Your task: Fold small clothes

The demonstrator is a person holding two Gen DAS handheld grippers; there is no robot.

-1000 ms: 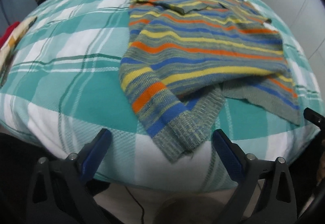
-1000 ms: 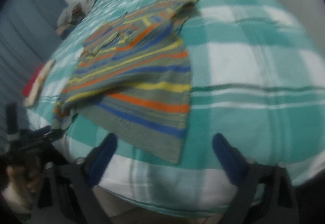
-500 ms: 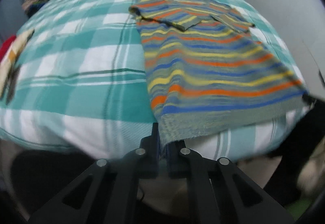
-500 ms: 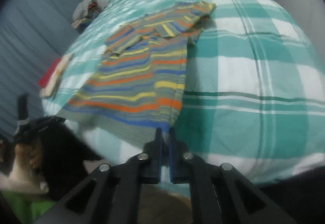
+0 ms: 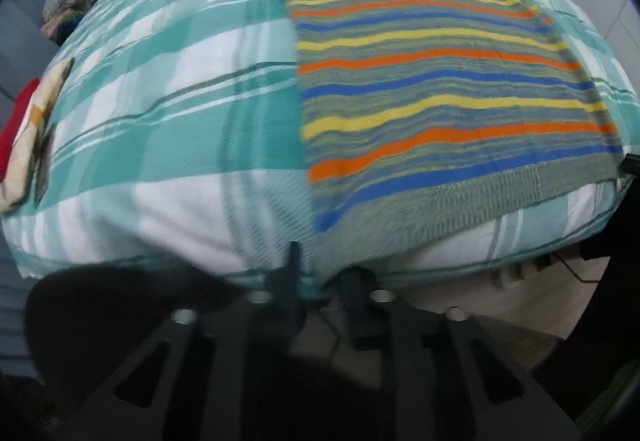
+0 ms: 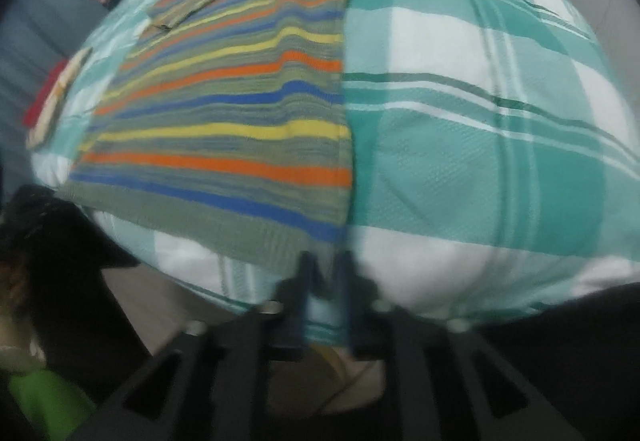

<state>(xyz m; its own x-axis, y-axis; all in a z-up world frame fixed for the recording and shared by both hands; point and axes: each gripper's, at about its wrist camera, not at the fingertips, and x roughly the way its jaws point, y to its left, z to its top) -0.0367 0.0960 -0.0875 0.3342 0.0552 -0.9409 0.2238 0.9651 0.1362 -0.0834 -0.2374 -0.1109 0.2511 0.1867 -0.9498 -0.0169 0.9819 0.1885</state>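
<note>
Fingers of both grippers (image 5: pixel 318 273) (image 6: pixel 324 273) pinch the striped sweater's (image 5: pixel 440 89) hem corners over the bed (image 5: pixel 160 101)

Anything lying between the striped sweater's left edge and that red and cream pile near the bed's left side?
Nothing lies there. The left wrist view shows only bare teal plaid bedspread between the striped sweater and the red and cream pile.
</note>
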